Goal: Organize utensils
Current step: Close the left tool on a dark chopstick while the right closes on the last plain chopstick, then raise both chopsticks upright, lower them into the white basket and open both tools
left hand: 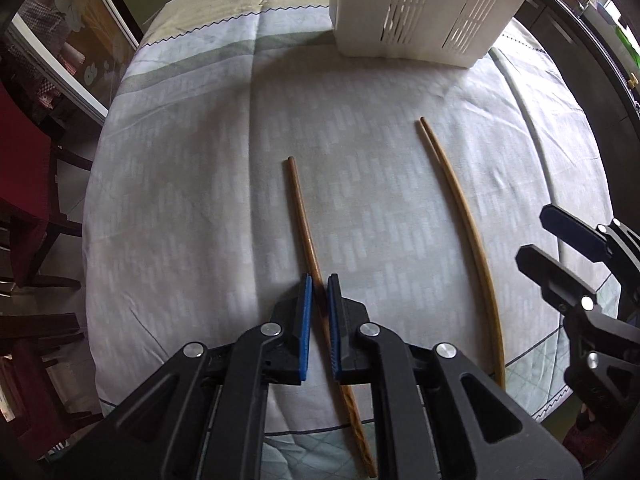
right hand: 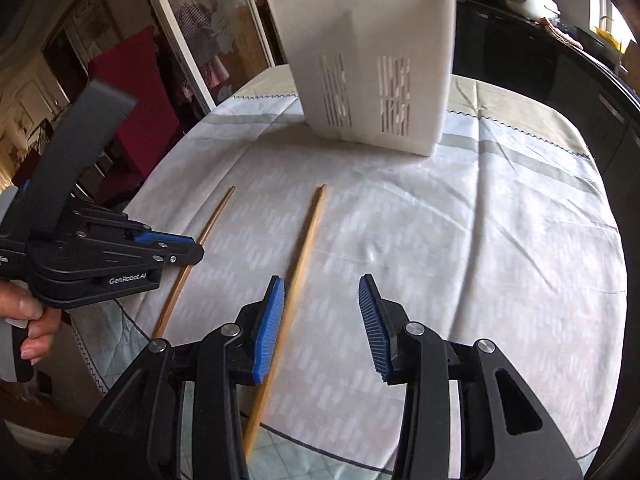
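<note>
Pickup step: left gripper (left hand: 319,292) clenched on dark chopstick (left hand: 299,204) at frame centre, right gripper (right hand: 321,316) released beside light chopsticks (right hand: 308,236) lower centre; next, probably lifting toward white holder (right hand: 368,60) up top.

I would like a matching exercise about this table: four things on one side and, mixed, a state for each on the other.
Things:
1. left gripper
2. right gripper
3. white slotted holder
4. light chopsticks

States:
a. standing upright at the far side
b. jaws shut on the dark chopstick
c. lying free on the tablecloth
d. jaws open, holding nothing

Pairs: 1-b, 2-d, 3-a, 4-c
</note>
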A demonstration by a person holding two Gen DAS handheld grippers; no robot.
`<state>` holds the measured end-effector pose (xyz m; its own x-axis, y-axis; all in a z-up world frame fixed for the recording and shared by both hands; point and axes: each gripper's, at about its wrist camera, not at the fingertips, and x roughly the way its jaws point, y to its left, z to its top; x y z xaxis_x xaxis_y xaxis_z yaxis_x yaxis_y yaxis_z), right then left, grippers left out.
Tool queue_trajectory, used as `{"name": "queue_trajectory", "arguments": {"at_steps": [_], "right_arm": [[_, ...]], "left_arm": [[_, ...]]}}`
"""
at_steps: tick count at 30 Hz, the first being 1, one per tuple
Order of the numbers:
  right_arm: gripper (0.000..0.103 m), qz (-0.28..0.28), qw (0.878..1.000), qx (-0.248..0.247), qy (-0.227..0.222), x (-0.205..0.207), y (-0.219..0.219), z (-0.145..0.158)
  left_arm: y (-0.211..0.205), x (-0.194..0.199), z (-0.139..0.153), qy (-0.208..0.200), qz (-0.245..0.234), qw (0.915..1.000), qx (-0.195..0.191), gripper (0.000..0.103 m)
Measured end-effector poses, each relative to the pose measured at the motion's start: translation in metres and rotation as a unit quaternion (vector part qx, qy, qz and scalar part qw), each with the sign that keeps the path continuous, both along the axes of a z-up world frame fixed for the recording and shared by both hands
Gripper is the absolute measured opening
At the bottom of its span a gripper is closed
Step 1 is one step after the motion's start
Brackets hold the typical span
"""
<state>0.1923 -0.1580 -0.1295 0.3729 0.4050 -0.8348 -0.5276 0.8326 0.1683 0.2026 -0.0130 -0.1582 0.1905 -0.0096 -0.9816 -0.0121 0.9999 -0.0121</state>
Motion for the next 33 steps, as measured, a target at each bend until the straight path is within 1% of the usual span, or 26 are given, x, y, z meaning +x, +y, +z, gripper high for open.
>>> {"name": "queue_trajectory", "arguments": {"at_steps": [5,10,12,14,16,17,19,20,22,24,27,29,32,33], "right_arm": [[0.04,0.011,0.999,-0.033,0.016,0.012,0.033,-0.019],[0.039,0.013,0.998,-0.062,0.014,0.019,0.052,-0.027],[0.039,0.011,0.997,-0.071,0.013,0.022,0.056,-0.028],[0.037,0.011,0.997,-0.08,0.009,0.024,0.059,-0.028],[0.035,0.01,0.996,-0.089,-0.002,0.024,0.061,-0.029],[0.033,0.01,0.996,-0.088,-0.003,0.024,0.062,-0.03],[0.024,0.012,0.996,-0.086,-0.006,0.024,0.062,-0.03],[0.017,0.012,0.996,-0.084,-0.005,0.026,0.062,-0.03],[0.01,0.01,0.997,-0.079,-0.002,0.028,0.058,-0.031],[0.007,0.01,0.998,-0.068,0.007,0.032,0.053,-0.031],[0.007,0.007,0.998,-0.065,0.011,0.031,0.042,-0.027],[0.007,-0.002,0.998,-0.053,0.013,0.032,0.033,-0.024],[0.007,-0.021,0.999,-0.026,0.004,0.033,0.013,-0.009],[0.007,-0.026,1.0,-0.016,-0.001,0.032,0.005,-0.002]], "left_arm": [[0.01,-0.001,0.0,-0.002,-0.007,1.0,-0.006,0.008],[0.012,0.0,0.001,-0.005,-0.007,0.9999,-0.013,0.008],[0.02,-0.003,0.001,-0.005,-0.005,0.9998,-0.017,0.009],[0.018,-0.004,0.002,-0.006,-0.003,0.9997,-0.021,0.011],[0.02,-0.002,0.0,-0.008,-0.003,0.9996,-0.028,0.021],[0.019,-0.003,0.0,-0.01,-0.005,0.9995,-0.029,0.024],[0.012,-0.006,0.0,-0.014,-0.009,0.9995,-0.026,0.033],[0.011,-0.006,0.0,-0.016,-0.008,0.9995,-0.025,0.034],[0.01,-0.007,0.0,-0.016,-0.004,0.9996,-0.023,0.036],[0.012,-0.006,0.001,-0.013,0.005,0.9996,-0.026,0.036],[0.017,-0.007,0.001,-0.01,0.015,0.9994,-0.03,0.036],[0.022,-0.006,0.001,-0.01,0.021,0.9992,-0.032,0.036],[0.024,-0.002,0.001,-0.009,0.022,0.9992,-0.033,0.036],[0.024,-0.001,0.001,-0.01,0.021,0.9993,-0.03,0.034]]}}
